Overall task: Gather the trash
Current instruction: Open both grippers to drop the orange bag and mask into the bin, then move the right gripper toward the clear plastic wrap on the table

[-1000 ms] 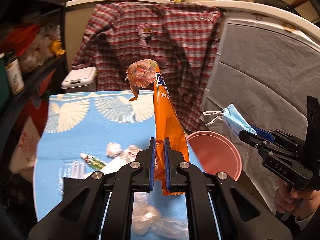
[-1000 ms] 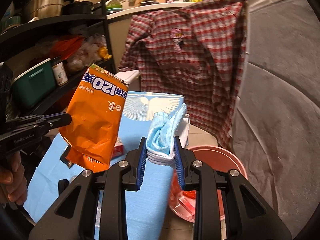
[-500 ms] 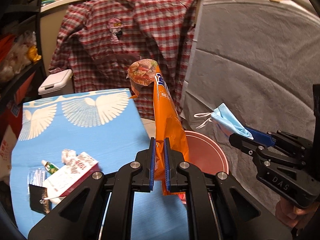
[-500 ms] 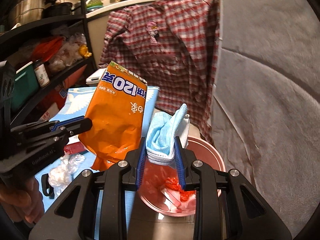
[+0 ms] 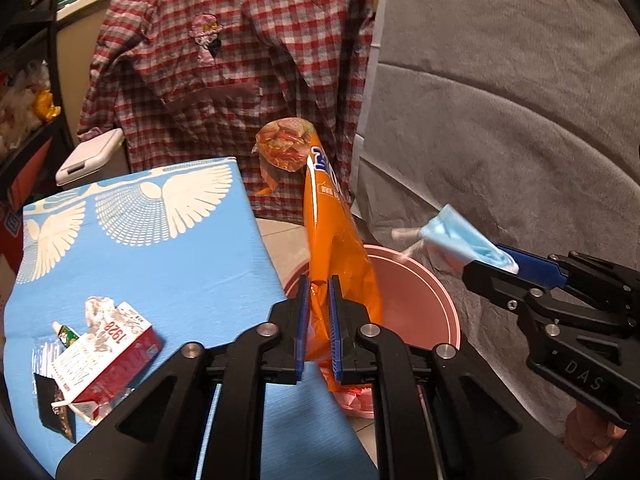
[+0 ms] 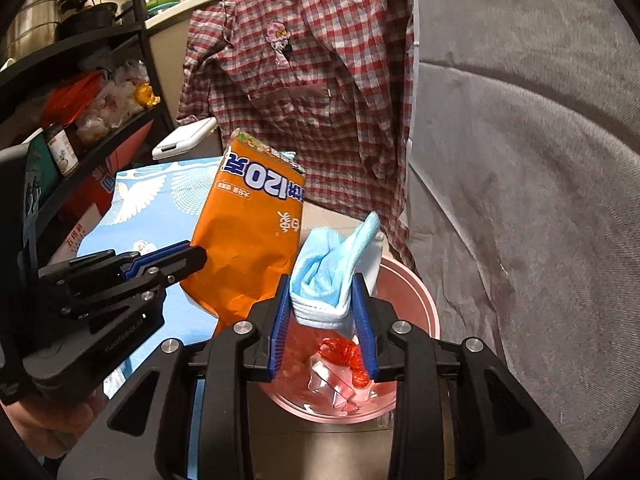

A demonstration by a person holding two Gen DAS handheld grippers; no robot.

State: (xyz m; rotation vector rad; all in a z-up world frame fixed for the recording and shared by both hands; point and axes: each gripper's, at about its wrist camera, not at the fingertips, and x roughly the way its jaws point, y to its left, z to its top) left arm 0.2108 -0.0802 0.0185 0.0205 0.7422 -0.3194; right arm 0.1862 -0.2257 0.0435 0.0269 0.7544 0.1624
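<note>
An orange snack bag (image 5: pixel 336 248) stands upright between the pads of my left gripper (image 5: pixel 318 292), whose jaws are opening; the bag still touches both pads. It hangs over the left rim of the pink bin (image 5: pixel 416 300). A light blue face mask (image 6: pixel 324 272) sits bunched between the pads of my right gripper (image 6: pixel 322 280), also opening, directly above the pink bin (image 6: pixel 424 308). Red netting (image 6: pixel 344 354) and clear plastic lie in the bin. Each gripper shows in the other's view: the right gripper (image 5: pixel 480 268) with the mask (image 5: pixel 456 236), the left gripper (image 6: pixel 192 256) with the bag (image 6: pixel 248 248).
A table with a blue winged cloth (image 5: pixel 160 264) carries a red-and-white carton (image 5: pixel 108 344), a small tube (image 5: pixel 66 334) and wrappers. A plaid shirt (image 5: pixel 224 80) hangs behind the bin, a grey cover (image 5: pixel 500 120) drapes at the right, and cluttered black shelves (image 6: pixel 80 80) stand at the left.
Both grippers have moved right and down toward the pink bin, so the bag and the mask now hang over it. The jaws of both stand slightly wider.
</note>
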